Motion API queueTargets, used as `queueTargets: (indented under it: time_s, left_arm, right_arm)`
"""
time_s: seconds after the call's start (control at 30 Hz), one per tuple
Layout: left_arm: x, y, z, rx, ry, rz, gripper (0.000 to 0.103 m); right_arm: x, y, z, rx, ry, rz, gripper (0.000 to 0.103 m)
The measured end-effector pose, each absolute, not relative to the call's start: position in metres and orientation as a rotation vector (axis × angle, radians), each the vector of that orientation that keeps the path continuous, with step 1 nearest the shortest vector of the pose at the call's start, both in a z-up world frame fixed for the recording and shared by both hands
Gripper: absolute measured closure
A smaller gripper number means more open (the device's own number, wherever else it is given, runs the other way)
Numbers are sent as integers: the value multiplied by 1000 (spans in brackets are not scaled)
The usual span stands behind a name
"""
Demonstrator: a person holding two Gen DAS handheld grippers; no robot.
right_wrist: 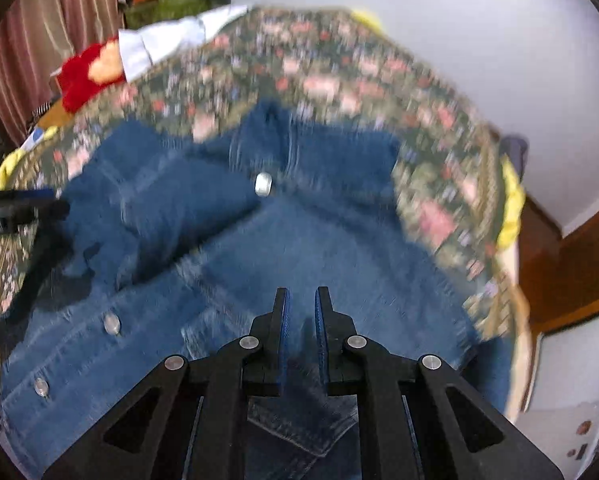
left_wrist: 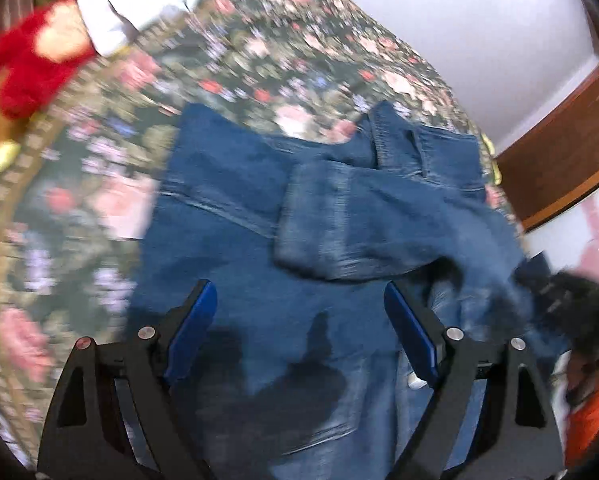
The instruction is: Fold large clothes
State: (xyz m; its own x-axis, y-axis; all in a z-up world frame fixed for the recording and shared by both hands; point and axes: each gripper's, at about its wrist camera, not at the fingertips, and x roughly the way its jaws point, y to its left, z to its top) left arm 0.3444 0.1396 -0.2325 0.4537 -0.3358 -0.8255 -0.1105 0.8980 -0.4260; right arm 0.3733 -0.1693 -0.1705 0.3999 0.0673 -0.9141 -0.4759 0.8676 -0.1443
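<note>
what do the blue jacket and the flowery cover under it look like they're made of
Jacket: looks like denim, matte mid-blue with paler worn patches, stitched seams and shiny metal-looking buttons. Floral cover: some printed or woven fabric with a dull finish; blur hides the weave.

- My left black two-finger gripper with blue pads point(left_wrist: 301, 326): jaws spread wide, nothing between the pads, pointing forward and downward.
- My right black two-finger gripper with blue pads point(right_wrist: 301, 312): jaws nearly closed, a narrow gap showing between the pads; whether anything is pinched I cannot tell. Both views motion-blurred.
</note>
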Motion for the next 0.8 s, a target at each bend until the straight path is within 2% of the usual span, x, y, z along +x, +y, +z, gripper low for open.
queueTargets:
  time_s: [0.07,0.13,0.27,0.3,0.33,0.4,0.47,0.6,0.8]
  left_arm:
    - [358,133,-243,-523,1131,-179,17]
    - [373,126,-257,-604,1160,-202,24]
    - [397,120,-277,-703,1172,-182,34]
    - [401,120,-279,-710,1165,-166,45]
    - [404,120,-280,-705,1165,-148,61]
    - [410,121,-282,-668,1173,-102,79]
    - [413,119,-277,-622,1157,-95,82]
    - [413,101,-235,-430,1062,-68,85]
    - [396,37,-129,-206,810,-202,85]
  right_arm:
    - [376,-174,-191,-386,1188,365,95]
    - [378,-175,-210,-379,1260,382,95]
    - [372,-174,-218,-432,1240,413,95]
    - [371,-175,-218,-445,1242,420,95]
    - [370,-176,-217,-445,1244,422,95]
    - [368,-183,-215,-432,1247,422,95]
    - [365,-189,-210,-426,1239,412,95]
    - [359,-208,-184,-390,1202,393,95]
    - [350,-247,-134,-310,1081,334,95]
